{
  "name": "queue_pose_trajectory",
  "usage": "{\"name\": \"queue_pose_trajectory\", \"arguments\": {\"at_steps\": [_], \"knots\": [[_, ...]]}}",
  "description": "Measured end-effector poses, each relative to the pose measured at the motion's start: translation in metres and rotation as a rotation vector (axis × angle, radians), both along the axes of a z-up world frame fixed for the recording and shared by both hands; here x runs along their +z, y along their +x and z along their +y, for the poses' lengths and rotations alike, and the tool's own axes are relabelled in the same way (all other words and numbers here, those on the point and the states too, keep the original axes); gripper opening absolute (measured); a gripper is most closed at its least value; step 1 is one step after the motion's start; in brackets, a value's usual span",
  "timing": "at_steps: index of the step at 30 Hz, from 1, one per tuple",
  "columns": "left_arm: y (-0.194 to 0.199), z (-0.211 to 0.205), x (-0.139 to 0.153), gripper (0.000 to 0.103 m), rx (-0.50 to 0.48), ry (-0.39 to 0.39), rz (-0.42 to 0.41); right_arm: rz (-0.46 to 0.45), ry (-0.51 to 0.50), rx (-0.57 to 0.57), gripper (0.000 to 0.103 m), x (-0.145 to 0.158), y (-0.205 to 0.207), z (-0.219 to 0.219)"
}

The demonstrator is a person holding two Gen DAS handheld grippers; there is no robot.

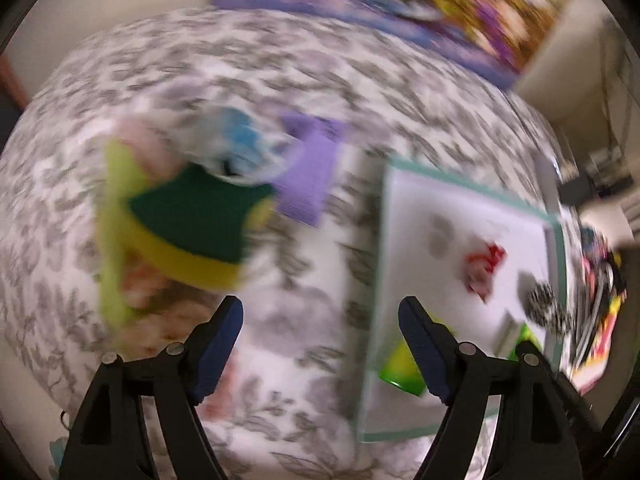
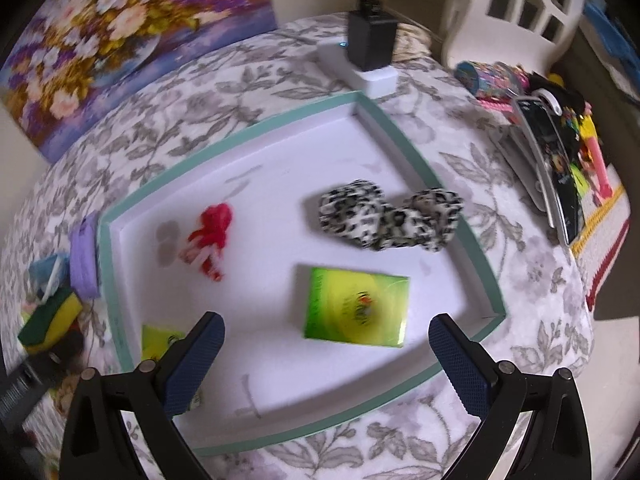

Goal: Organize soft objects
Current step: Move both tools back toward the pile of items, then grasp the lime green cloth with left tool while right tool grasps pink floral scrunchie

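Floral-clothed table (image 2: 280,80): with both grippers' fingers apart and empty, the left gripper (image 1: 320,344) is judged due for the sponge (image 1: 192,224), to be carried to the tray (image 2: 400,128).

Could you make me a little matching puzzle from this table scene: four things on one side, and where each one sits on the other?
Things:
1. sponge
2. spotted scrunchie
3. black plug
4. purple cloth

Places:
A. inside the tray, near its far right wall
B. on the white block beyond the tray
C. outside the tray, against its left wall
D. on the pile left of the tray

Pairs: 1-D, 2-A, 3-B, 4-C
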State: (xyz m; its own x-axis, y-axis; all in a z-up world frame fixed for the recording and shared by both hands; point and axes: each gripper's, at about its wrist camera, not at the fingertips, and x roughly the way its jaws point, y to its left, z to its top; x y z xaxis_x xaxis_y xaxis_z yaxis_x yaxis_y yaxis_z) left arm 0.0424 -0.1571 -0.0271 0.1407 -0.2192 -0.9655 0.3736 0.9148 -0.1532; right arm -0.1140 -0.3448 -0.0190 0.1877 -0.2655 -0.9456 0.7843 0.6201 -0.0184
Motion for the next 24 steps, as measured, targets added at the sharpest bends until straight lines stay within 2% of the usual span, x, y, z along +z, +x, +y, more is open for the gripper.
{"name": "queue_pose_trajectory", "arguments": {"at_steps": [6, 13, 16, 18, 19, 24], "knots": [[0.023, 0.050, 0.019, 0.081, 0.156, 0.003, -0.061, -0.039, 0.036, 0.099, 0.103, 0.004, 0.021, 0.030], [0.044, 0.110, 0.029, 0.081, 0.325, -0.045, -0.051, -0.110, 0.062, 0.210, 0.103, 0.015, 0.046, 0.077], [0.045, 0.124, 0.033, 0.081, 0.351, -0.049, -0.066, -0.131, 0.090, 0.250, 0.103, 0.016, 0.055, 0.094], [0.047, 0.130, 0.034, 0.089, 0.364, -0.045, -0.082, -0.134, 0.098, 0.280, 0.103, 0.015, 0.061, 0.104], [0.047, 0.135, 0.035, 0.098, 0.375, -0.038, -0.088, -0.130, 0.096, 0.297, 0.103, 0.014, 0.065, 0.110], [0.050, 0.155, 0.031, 0.100, 0.404, -0.020, -0.097, -0.112, 0.096, 0.357, 0.103, 0.008, 0.079, 0.132]]}}
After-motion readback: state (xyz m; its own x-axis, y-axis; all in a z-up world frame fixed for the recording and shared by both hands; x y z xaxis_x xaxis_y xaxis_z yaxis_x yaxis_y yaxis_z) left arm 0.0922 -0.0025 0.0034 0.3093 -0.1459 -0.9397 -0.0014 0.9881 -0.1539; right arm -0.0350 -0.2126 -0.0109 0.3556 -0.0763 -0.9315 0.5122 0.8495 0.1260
